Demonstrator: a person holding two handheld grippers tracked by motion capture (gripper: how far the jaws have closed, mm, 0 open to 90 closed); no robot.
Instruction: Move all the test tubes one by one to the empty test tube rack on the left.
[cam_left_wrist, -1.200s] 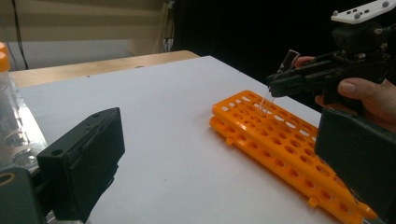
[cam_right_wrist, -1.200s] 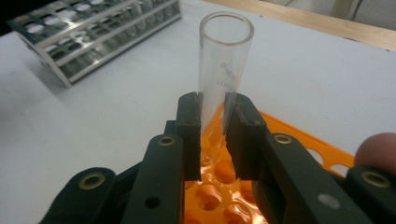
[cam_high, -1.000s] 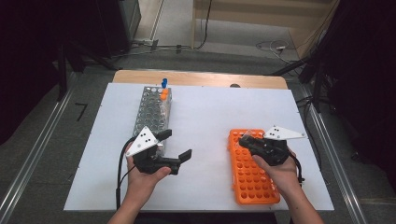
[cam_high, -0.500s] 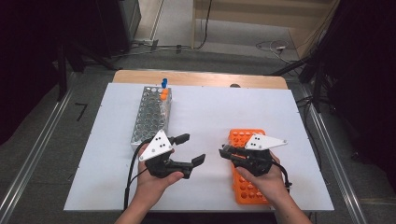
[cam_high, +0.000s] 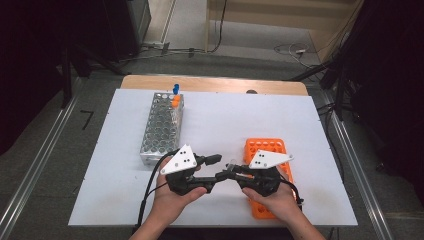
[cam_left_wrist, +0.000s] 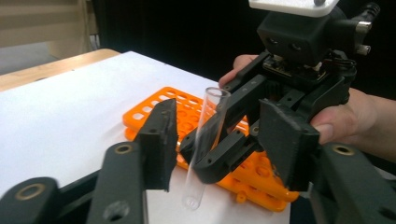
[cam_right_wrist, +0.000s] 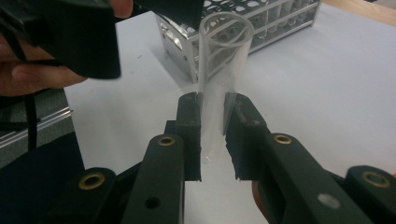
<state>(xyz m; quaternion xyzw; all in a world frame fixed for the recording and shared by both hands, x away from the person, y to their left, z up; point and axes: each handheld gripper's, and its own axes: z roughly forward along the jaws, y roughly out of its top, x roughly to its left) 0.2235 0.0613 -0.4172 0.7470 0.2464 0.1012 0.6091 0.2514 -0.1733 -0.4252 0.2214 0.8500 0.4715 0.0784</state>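
Standing almost upright, a thin clear plastic test tube (cam_left_wrist: 205, 140) with an open top and a round bottom is held just beside the flat orange plastic tube rack (cam_high: 270, 150), a little above the white table top (cam_high: 225, 120). It is squeezed low on its body by the pads (cam_right_wrist: 191, 121) of the black right gripper (cam_right_wrist: 212, 135), whose jaws are closed tight on it. The tube is judged to be very light, stiff and smooth, so it can slip or tip if it is pinched only at one end. It may crack if it is pressed too hard.

The black left gripper (cam_left_wrist: 215, 140) is placed around the tube's middle. Its jaws have just been closing, with the tube between them, but a gap can be seen on both sides, so the tube is not yet pressed by it. The middle of the tube, above the right gripper's pads, is judged the best place to be taken.

Farther from the orange rack, a silver metal tube rack (cam_high: 162, 125) with an orange-capped tube and a blue-capped tube (cam_high: 175, 89) is seen.
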